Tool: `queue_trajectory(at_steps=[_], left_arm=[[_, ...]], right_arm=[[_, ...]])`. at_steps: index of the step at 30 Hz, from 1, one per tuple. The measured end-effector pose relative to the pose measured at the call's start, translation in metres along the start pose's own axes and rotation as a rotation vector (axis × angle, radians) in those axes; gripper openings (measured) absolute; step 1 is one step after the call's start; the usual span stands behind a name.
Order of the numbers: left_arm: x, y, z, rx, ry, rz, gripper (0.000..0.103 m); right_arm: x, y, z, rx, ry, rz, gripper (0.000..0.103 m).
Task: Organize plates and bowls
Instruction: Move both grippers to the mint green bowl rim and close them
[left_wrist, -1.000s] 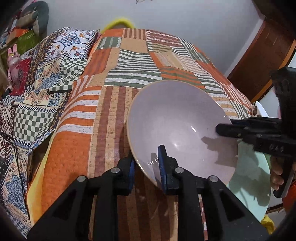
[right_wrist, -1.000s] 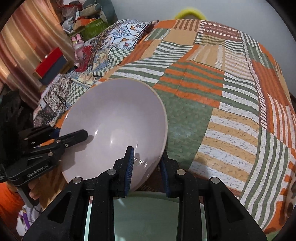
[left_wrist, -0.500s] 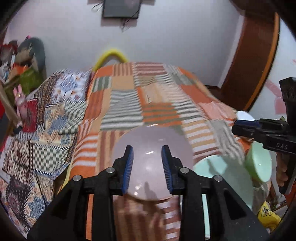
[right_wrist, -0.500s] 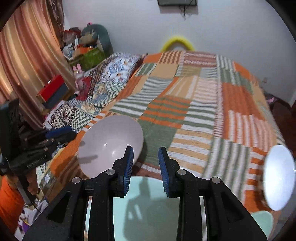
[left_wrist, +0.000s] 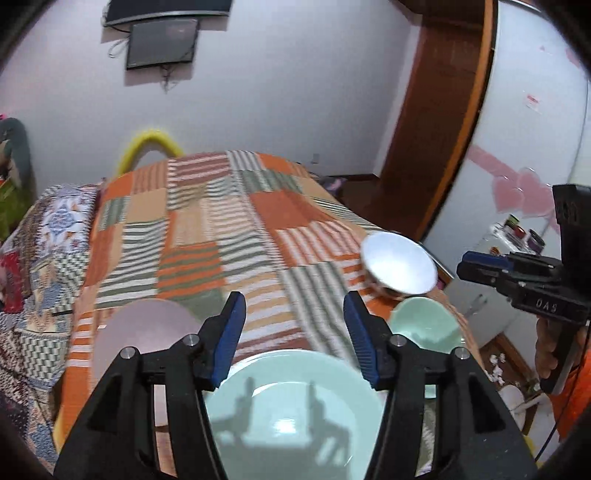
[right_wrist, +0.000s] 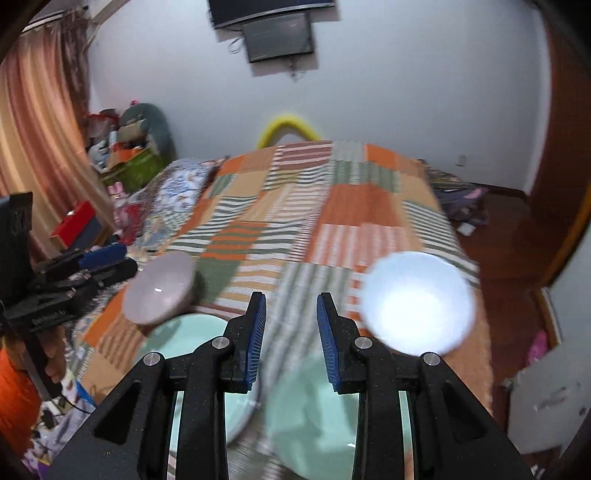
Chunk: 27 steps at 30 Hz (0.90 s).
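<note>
L gripper (left_wrist: 293, 334) opening, empty; R gripper (right_wrist: 291, 332) empty, jaws apart; pink bowl (left_wrist: 144, 334) on quilt (left_wrist: 207, 236).

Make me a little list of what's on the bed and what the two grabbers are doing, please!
surface: bed with striped patchwork quilt
pink bowl: on the quilt, left side, nothing gripping it
mint green plate: near edge, beside the pink bowl
mint green bowl: right of the plate
white bowl: on the quilt, further back on the right
left gripper: jaws have just been opening, nothing between them
right gripper: jaws apart, nothing between them
wall: dark screen mounted high
</note>
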<state>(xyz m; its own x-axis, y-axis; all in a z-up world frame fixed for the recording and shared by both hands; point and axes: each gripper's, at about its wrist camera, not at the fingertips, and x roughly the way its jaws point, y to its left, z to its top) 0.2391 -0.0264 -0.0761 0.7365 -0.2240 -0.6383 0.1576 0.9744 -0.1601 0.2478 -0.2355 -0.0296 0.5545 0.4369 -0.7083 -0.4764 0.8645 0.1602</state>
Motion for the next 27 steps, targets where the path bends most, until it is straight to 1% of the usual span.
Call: queue_trajectory(at_steps=[3, 8, 12, 16, 20, 23, 27], left_arm=[[0.014, -0.021, -0.001, 0.021, 0.030, -0.019, 0.055], [0.049, -0.051, 0.001, 0.049, 0.096, -0.039, 0.055], [0.080, -0.066, 0.004, 0.047, 0.147, -0.064, 0.055], [0.104, -0.073, 0.007, 0.034, 0.174, -0.077, 0.055], [0.129, -0.076, 0.004, 0.010, 0.228, -0.133, 0.055], [0.138, -0.076, -0.005, -0.001, 0.270, -0.158, 0.055], [0.138, -0.078, -0.020, 0.007, 0.309, -0.175, 0.055]], right_arm=[[-0.008, -0.016, -0.012, 0.006, 0.003, -0.043, 0.026], [-0.012, -0.042, -0.028, 0.022, 0.010, -0.083, 0.030], [-0.005, -0.065, -0.038, 0.080, 0.019, -0.076, 0.030], [0.009, -0.086, -0.046, 0.138, 0.032, -0.076, 0.030], [0.024, -0.099, -0.052, 0.182, 0.058, -0.059, 0.030], [0.029, -0.103, -0.062, 0.202, 0.075, -0.032, 0.030], [0.028, -0.106, -0.075, 0.212, 0.094, -0.017, 0.030]])
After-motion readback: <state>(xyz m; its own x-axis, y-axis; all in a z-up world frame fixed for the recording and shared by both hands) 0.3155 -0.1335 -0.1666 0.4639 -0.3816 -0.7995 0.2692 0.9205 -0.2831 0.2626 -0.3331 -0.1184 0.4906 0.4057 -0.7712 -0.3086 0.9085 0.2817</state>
